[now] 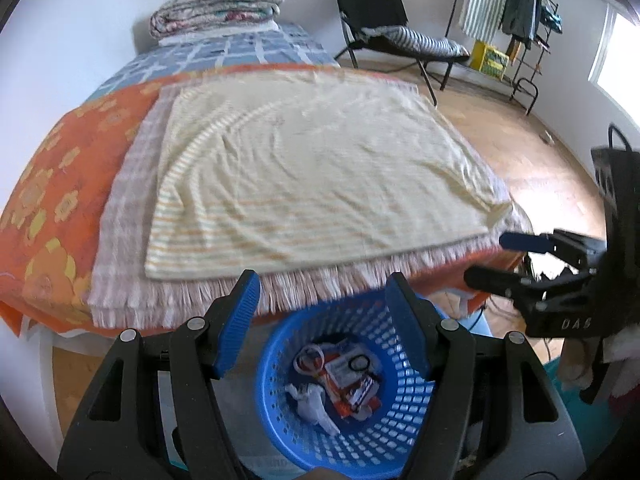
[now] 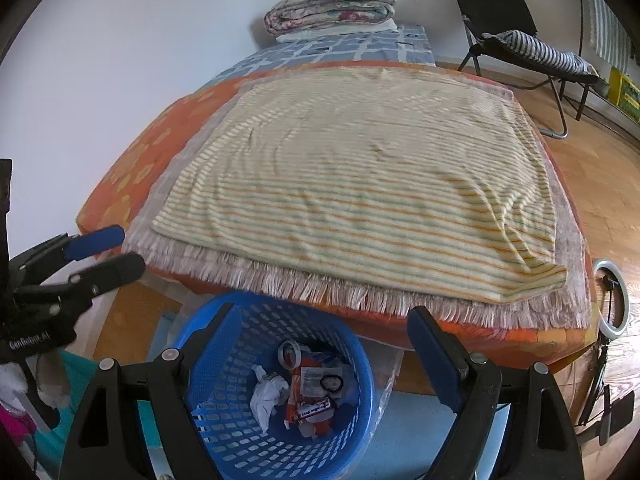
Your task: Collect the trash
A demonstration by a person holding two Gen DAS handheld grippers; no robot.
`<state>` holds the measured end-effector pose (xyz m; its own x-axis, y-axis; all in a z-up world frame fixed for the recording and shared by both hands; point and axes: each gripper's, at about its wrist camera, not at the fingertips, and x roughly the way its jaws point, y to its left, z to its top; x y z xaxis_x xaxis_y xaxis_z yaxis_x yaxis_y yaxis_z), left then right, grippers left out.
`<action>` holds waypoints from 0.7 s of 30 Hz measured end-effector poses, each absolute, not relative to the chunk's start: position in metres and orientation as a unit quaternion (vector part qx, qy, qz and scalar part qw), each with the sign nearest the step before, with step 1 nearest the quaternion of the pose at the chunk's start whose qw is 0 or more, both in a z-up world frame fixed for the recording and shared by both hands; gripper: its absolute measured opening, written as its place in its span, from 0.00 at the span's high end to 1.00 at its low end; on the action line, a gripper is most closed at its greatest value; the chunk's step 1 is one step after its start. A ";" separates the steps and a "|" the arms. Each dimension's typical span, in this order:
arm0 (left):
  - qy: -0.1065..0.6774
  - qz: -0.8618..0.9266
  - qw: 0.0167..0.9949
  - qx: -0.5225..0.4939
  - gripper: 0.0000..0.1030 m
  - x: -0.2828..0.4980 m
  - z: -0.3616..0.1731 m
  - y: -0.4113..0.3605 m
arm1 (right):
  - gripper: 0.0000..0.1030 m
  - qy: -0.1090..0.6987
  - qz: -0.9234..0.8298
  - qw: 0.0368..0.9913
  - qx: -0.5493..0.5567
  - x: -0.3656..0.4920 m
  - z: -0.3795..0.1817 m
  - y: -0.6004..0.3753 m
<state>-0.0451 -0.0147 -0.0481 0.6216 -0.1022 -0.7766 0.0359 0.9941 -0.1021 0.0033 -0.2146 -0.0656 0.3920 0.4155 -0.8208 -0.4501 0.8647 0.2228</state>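
Bed (image 2: 132,184) fills the room's middle, a striped blanket (image 2: 360,200) spread flat over a fringed throw (image 2: 400,304), folded quilts (image 2: 332,4) stacked at the far end; wood floor (image 2: 600,184), a black chair (image 2: 504,12) and a clothes rack (image 1: 524,20) by the far wall. No litter shows anywhere on the blanket or along its near edge — collection looks at or near its end. Blue basket (image 2: 224,364) stands on the floor against the bed's near edge, and the trash (image 2: 304,396) lies in its bottom: crumpled tissue, red-and-white wrappers, a roll of tape, a dark ring. Left gripper (image 1: 324,324) hangs above the basket, jaws parted, nothing between them. Right gripper (image 2: 320,364) likewise over the basket, jaws spread wide and empty. Step in hand, by my reading: just past a drop, both tools free. Next move calls for a scan of the bed's edges and the floor for leftovers — none seen from here.
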 end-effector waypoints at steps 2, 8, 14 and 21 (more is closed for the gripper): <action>0.426 -0.036 0.903 -0.038 0.35 -0.038 -0.039 -0.013 | 0.15 0.481 0.262 0.836 -0.011 0.007 -0.060 -0.216; 0.408 -0.030 0.912 -0.036 0.33 -0.017 -0.015 -0.009 | 0.07 0.453 0.255 0.854 -0.017 0.022 -0.036 -0.216; 0.383 -0.026 0.922 -0.038 0.24 0.001 0.003 -0.006 | 0.04 0.428 0.248 0.869 -0.009 0.048 -0.015 -0.218; 0.376 -0.021 0.925 -0.046 0.20 0.021 0.010 -0.003 | 0.04 0.411 0.250 0.877 0.000 0.073 -0.005 -0.216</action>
